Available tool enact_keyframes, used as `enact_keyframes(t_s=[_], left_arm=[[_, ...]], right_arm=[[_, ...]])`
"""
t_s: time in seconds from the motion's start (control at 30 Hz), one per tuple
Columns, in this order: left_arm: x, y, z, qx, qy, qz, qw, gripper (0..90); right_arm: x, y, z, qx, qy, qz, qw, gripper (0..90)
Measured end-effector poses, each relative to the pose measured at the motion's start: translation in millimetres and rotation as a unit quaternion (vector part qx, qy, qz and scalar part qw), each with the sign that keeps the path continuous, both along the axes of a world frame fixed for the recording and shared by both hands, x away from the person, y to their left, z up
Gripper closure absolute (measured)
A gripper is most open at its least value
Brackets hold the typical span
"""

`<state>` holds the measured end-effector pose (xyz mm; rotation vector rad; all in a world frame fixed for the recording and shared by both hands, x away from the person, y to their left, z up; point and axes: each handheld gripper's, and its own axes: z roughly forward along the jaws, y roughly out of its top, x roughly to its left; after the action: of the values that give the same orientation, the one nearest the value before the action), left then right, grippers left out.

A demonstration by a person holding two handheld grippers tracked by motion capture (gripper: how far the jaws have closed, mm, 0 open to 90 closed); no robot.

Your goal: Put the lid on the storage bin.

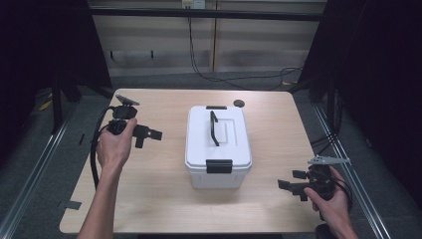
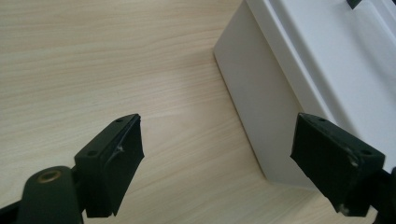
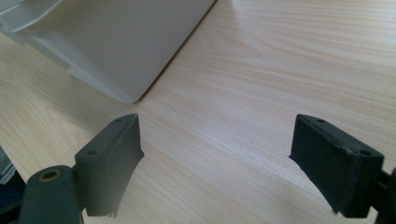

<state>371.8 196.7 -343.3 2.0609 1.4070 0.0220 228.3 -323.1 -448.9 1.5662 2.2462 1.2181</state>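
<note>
A white lidded box (image 1: 217,146) stands in the middle of the wooden table (image 1: 164,199), with a black handle (image 1: 214,127) lying on its lid and a black latch (image 1: 219,166) on its near side. My left gripper (image 1: 149,135) is held open to the left of the box, jaws pointing at it with nothing between them. In the left gripper view the box wall (image 2: 261,107) lies beyond the right jaw. My right gripper (image 1: 291,186) hovers open near the table's front right, empty. The box corner (image 3: 116,51) shows at upper left in the right gripper view.
A small dark round spot (image 1: 239,103) sits on the table behind the box. Black metal frame rails (image 1: 343,154) run along both sides of the table. Cables (image 1: 234,77) lie on the floor beyond the far edge.
</note>
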Motion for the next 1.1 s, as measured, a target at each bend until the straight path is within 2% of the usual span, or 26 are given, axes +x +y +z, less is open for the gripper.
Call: enact_keyframes(t_s=[0.07, 0.13, 0.17, 0.27, 0.3, 0.43, 0.57, 0.67, 0.73, 0.8, 0.9, 0.97, 1.0, 1.03, 1.1], left_arm=[[-6.9, 4.3, -0.8, 0.013, -0.019, -0.010, 0.9997, 16.4], [-12.3, 4.5, -2.5, 0.050, -0.036, -0.018, 0.9979, 16.4], [-15.2, 6.7, -3.7, 0.054, -0.047, -0.013, 0.9974, 16.4], [-24.0, 13.7, -9.0, 0.040, -0.057, -0.029, 0.9972, 16.4], [-28.3, 16.2, -11.7, 0.045, -0.061, -0.035, 0.9965, 16.4], [-39.1, 25.9, -19.8, 0.040, -0.071, -0.035, 0.9960, 16.4], [-53.0, 32.8, -27.2, 0.046, -0.087, -0.033, 0.9946, 16.4], [-67.0, 39.5, -36.1, 0.028, -0.095, -0.028, 0.9947, 16.3], [-75.3, 41.0, -41.6, 0.038, -0.096, -0.032, 0.9941, 16.4], [-81.7, 45.7, -45.7, 0.025, -0.099, -0.025, 0.9944, 16.4], [-93.9, 46.5, -50.2, 0.034, -0.109, -0.028, 0.9931, 16.4], [-104.4, 47.8, -55.5, 0.039, -0.117, -0.043, 0.9914, 16.5], [-111.9, 49.2, -60.0, 0.040, -0.126, -0.035, 0.9906, 16.5], [-116.1, 50.5, -63.0, 0.042, -0.131, -0.038, 0.9897, 16.5], [-125.6, 55.0, -70.8, 0.037, -0.132, -0.036, 0.9899, 16.5]], right_arm=[[0.1, -0.1, 0.0, 0.000, 0.000, 0.000, 1.0000, 15.7], [0.0, 0.0, 0.0, 0.000, 0.000, 0.000, 1.0000, 15.6], [0.0, 0.0, 0.0, 0.000, 0.000, 0.000, 1.0000, 15.6], [-0.3, -0.1, -0.1, -0.001, -0.002, 0.000, 1.0000, 15.7], [-0.4, -0.1, -0.1, -0.001, -0.002, 0.001, 1.0000, 15.6], [-0.2, 0.0, 0.0, -0.001, 0.000, 0.001, 1.0000, 15.7], [0.0, 0.1, 0.0, -0.001, 0.001, 0.000, 1.0000, 15.6], [0.0, -0.1, -0.2, -0.001, 0.000, -0.001, 1.0000, 15.6], [-0.1, -0.2, -0.3, -0.002, 0.002, 0.000, 1.0000, 15.6], [-0.2, -0.3, -0.2, -0.001, 0.001, -0.001, 1.0000, 15.7], [-0.5, -0.2, -0.2, -0.002, -0.002, -0.001, 1.0000, 15.7], [-0.8, -0.1, -0.1, -0.002, -0.002, -0.003, 1.0000, 15.6], [-0.9, -0.2, -0.2, -0.003, -0.002, -0.002, 1.0000, 15.6], [-1.2, -0.2, -0.1, -0.003, 0.000, -0.003, 1.0000, 15.6], [-1.5, -0.4, 0.0, -0.003, 0.000, -0.004, 1.0000, 15.7]])
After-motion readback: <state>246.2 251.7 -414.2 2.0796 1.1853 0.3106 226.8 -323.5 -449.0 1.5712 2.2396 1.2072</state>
